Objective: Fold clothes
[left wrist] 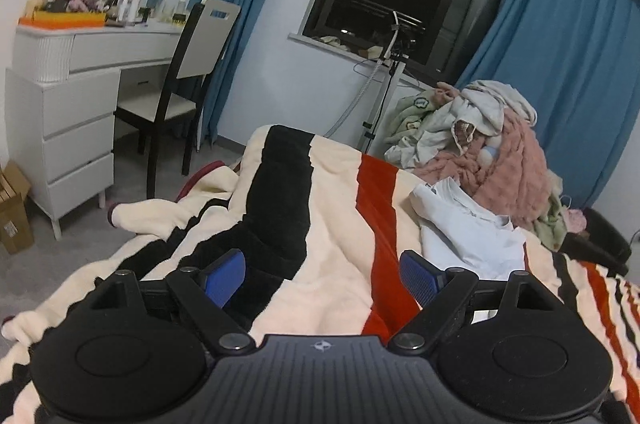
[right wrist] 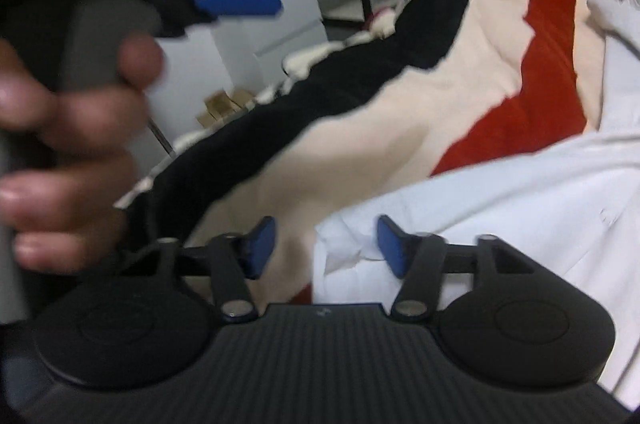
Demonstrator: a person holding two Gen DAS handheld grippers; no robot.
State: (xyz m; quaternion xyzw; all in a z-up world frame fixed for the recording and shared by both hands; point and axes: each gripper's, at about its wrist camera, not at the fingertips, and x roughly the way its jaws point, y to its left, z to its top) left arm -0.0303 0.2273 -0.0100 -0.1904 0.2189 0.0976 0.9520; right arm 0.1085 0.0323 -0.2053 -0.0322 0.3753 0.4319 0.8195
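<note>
A crumpled white shirt [left wrist: 472, 232] lies on the striped blanket [left wrist: 328, 224], to the right of my left gripper [left wrist: 320, 278]. That gripper hangs open above the cream and black stripes with nothing between its blue pads. In the right wrist view the same shirt [right wrist: 520, 208] fills the lower right. My right gripper [right wrist: 325, 248] is open just over the shirt's near left edge, and whether it touches the cloth I cannot tell. A person's hand [right wrist: 68, 152] grips the left gripper's grey handle at the left, with one blue pad [right wrist: 240, 3] showing above it.
A heap of unfolded clothes with a pink fleece [left wrist: 492, 144] sits at the bed's far right. A white dresser [left wrist: 68, 128] and a dark chair [left wrist: 180, 84] stand left of the bed. A thin stand [left wrist: 384, 84] rises under the window, between blue curtains [left wrist: 560, 44].
</note>
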